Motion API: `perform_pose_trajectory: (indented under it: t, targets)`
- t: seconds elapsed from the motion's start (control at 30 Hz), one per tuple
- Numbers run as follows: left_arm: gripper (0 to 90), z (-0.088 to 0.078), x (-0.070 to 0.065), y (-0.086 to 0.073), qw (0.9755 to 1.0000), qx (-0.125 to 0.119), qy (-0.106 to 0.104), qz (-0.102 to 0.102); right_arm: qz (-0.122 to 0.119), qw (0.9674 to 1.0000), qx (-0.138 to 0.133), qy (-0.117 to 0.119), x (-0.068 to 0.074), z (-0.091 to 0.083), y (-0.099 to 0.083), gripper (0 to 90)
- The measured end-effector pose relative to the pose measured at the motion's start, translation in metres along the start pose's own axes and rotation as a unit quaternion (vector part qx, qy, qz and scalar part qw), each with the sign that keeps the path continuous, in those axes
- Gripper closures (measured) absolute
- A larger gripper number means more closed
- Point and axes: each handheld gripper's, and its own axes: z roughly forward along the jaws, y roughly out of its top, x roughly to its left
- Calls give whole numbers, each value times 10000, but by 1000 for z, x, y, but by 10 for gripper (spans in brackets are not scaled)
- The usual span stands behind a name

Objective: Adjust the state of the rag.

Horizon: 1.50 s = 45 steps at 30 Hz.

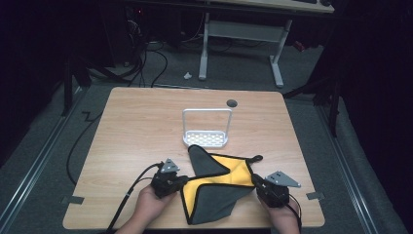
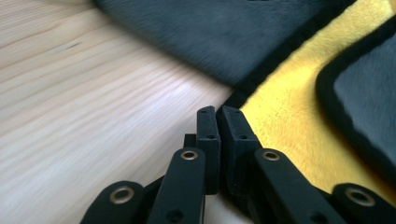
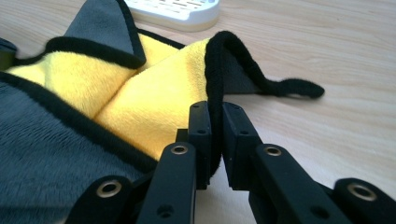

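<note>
A cloth (image 1: 214, 187), yellow on one side, grey on the other and trimmed in black, lies crumpled at the table's front middle. My left gripper (image 1: 182, 181) is at its left corner. In the left gripper view the jaws (image 2: 218, 111) stand shut, with the black trim of the cloth (image 2: 289, 121) pinched at their tips. My right gripper (image 1: 255, 179) is at the cloth's right edge. In the right gripper view it (image 3: 215, 106) is shut on the black trim of the cloth (image 3: 154, 98), which rises between the jaws. A small black loop (image 3: 299, 87) sticks out to the right.
A white slotted rack (image 1: 205, 139) with a tall wire handle stands just behind the cloth, and its base (image 3: 177, 9) appears in the right gripper view. The wooden table (image 1: 136, 126) has a round hole (image 1: 232, 103) near its back edge. A hand holds each gripper at the front edge.
</note>
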Motion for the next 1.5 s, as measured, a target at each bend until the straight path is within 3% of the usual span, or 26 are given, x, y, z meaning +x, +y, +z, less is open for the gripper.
perform_pose_trajectory:
  t: [0.17,0.27,0.33,0.4,0.5,0.57,0.6,0.67,0.7,0.8,0.83,0.97,1.07,1.2,1.4,1.5]
  targets:
    - [864,-37,19,-26,9992,-62,382,-113,78,9999,23,64,3,-7,-3,800]
    - [864,-54,35,-37,9970,-163,702,-287,44,9999,44,154,10,-5,-2,731]
    - [862,-61,49,-42,9936,-261,1015,-426,19,9997,16,244,14,-5,0,694]
    - [855,-66,63,-46,9886,-315,1346,-589,24,9996,-116,268,18,-7,5,644]
    - [843,-75,79,-50,9825,-468,1548,-925,70,9992,-217,326,19,-9,10,638]
    - [795,-83,79,-49,9800,-589,1601,-1020,-59,9992,-233,310,21,-7,18,664]
    - [729,-88,76,-49,9805,-644,1532,-1048,-252,9993,-129,248,23,4,30,710]
    - [717,-92,66,-47,9835,-684,1373,-962,-295,9992,-74,247,24,10,33,730]
    - [711,-93,58,-46,9870,-630,1195,-874,-419,9989,23,190,26,20,38,757]
    - [726,-87,39,-46,9939,-413,758,-688,-642,9969,446,125,30,51,46,827]
    - [739,-83,33,-46,9960,-232,582,-632,-682,9959,583,112,30,61,47,853]
    - [807,-76,24,-46,9984,74,85,-553,-734,9918,1035,146,31,81,41,900]
    - [815,-71,25,-48,9982,169,-52,-579,-747,9915,1063,84,26,72,34,900]
    - [821,-63,27,-45,9989,120,0,-450,-733,9920,1025,-16,13,42,12,900]
    - [858,-34,42,-19,9992,-57,307,-240,-528,9937,990,-64,1,-7,-23,900]
    - [875,-17,52,0,9984,-37,541,-135,-523,9941,953,-66,3,-18,-31,900]
